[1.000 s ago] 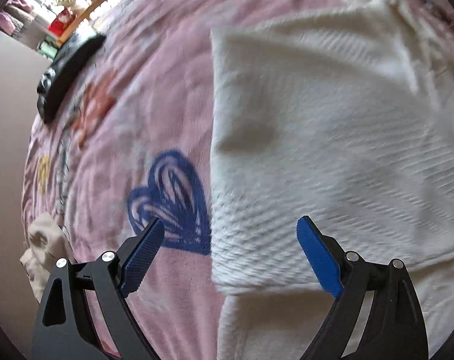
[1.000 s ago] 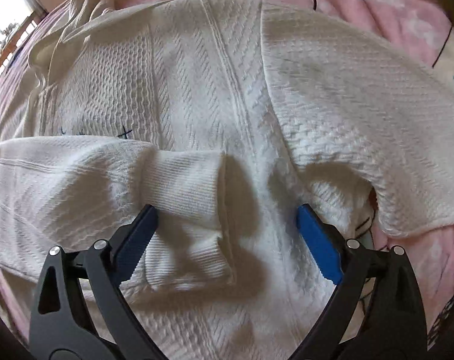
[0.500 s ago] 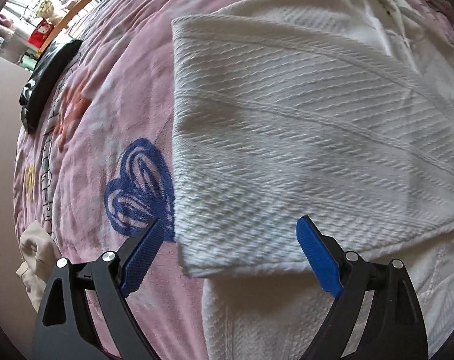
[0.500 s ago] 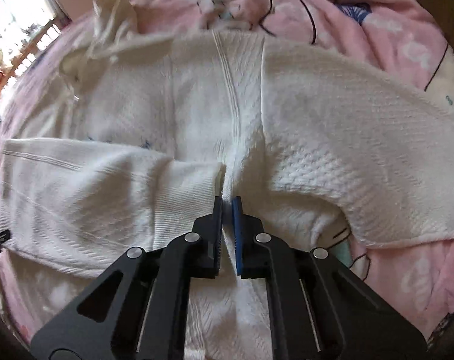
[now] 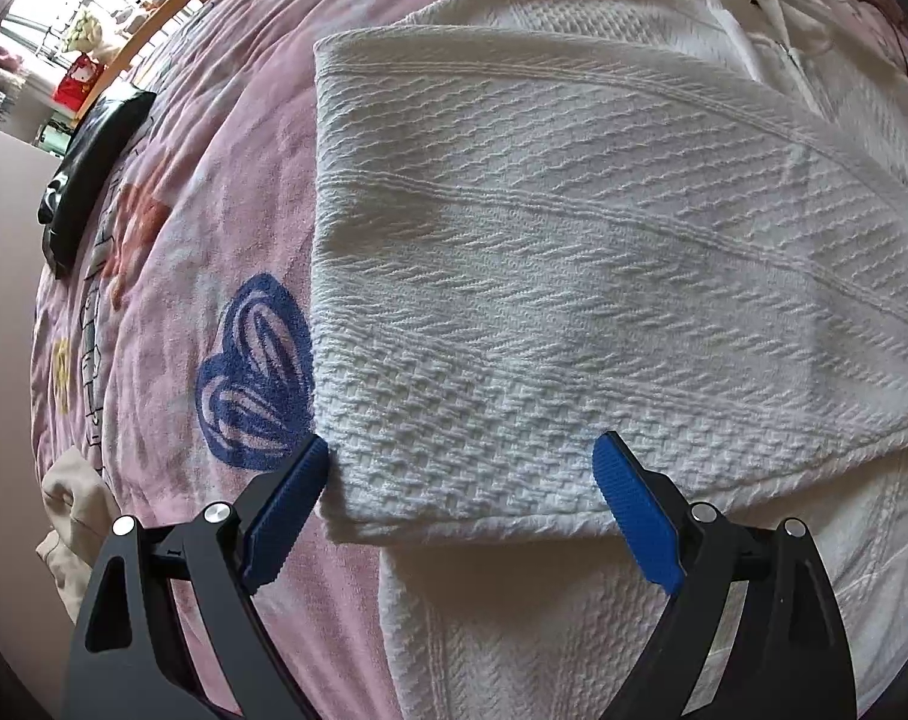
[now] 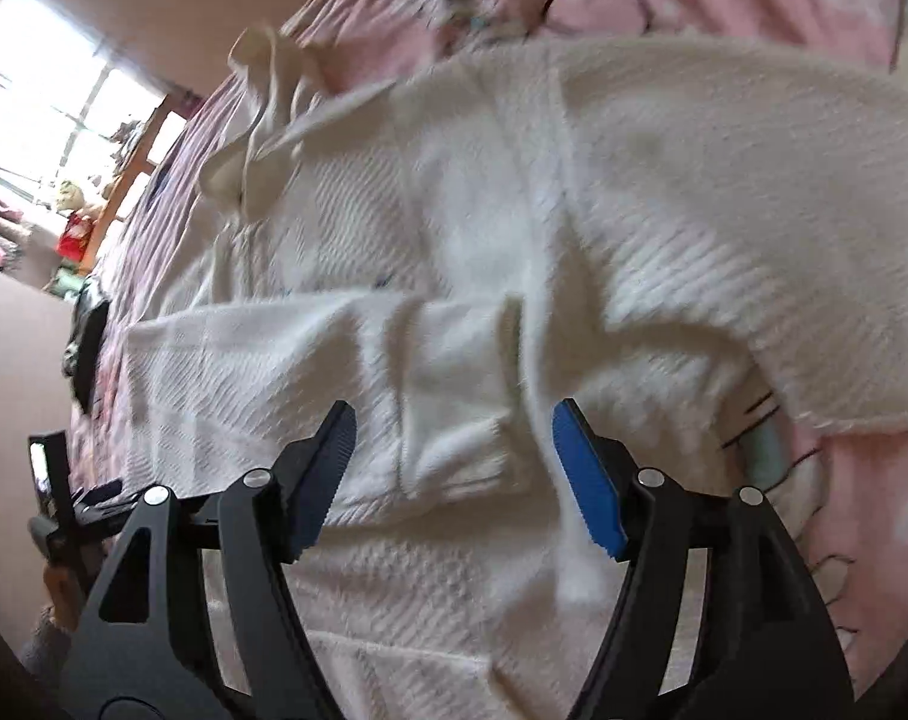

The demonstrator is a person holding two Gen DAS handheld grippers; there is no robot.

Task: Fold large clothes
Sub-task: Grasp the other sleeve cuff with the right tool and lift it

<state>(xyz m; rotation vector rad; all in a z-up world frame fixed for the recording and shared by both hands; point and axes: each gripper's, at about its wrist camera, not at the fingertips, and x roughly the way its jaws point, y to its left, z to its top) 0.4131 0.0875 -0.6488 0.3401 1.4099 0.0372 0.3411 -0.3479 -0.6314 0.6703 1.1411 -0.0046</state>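
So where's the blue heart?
In the left wrist view, the blue heart is printed on the pink blanket, just left of the folded white sweater.

Daylight floods in from window (image 5: 45, 18), upper left in both my views, blown out to glare (image 6: 27, 120). My left view sharp, soft shadow under folded white sweater (image 5: 574, 312). My right view smeared by motion blur, knit texture lost. Fisheye bends edges; corners vignette dark.
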